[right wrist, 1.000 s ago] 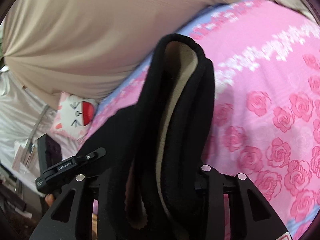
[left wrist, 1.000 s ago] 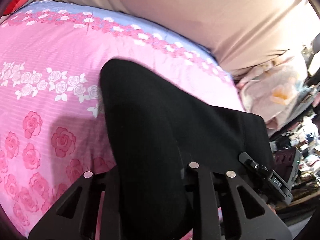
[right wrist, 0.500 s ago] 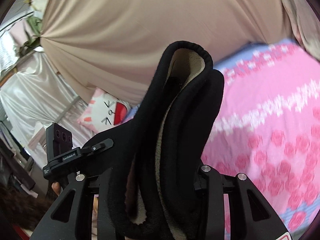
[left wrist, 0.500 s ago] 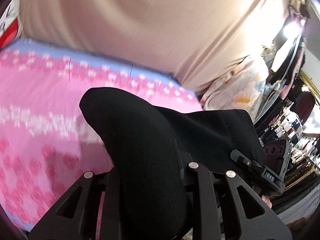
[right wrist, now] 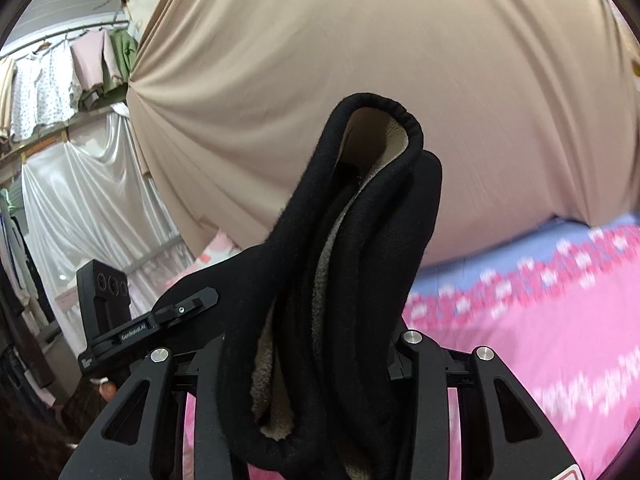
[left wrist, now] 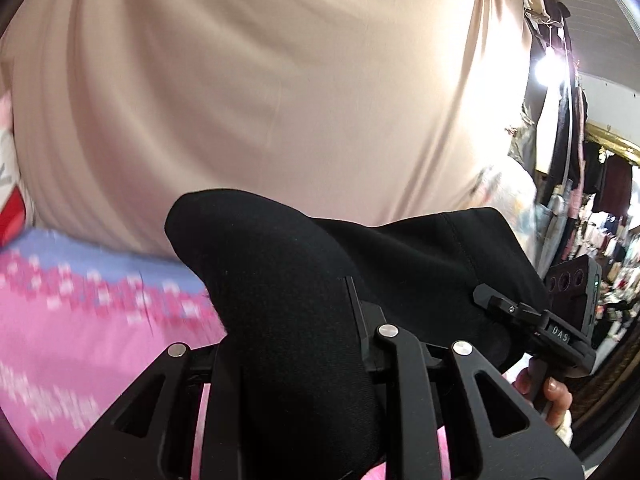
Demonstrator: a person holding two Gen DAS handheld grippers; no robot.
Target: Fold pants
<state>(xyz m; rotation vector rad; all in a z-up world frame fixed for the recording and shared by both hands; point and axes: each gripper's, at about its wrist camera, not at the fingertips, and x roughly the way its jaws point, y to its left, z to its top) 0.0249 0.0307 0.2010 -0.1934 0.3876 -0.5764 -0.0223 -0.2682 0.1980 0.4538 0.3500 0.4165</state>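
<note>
Now lifting pants (left wrist: 304,280) off the bed (left wrist: 80,344).
Both my hand-held grippers, left (left wrist: 296,364) and right (right wrist: 316,364), stay clenched on fabric; since a second ago raised, ready to fold.

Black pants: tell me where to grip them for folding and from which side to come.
Grip the pants at the thick top edge, one corner per gripper, coming from the near side. The left gripper and right gripper already hold them so: bunched cloth fills both jaws, and the rolled hem with pale fleece lining gives bulk to pinch. The rest hangs towards the pink bed.
</note>
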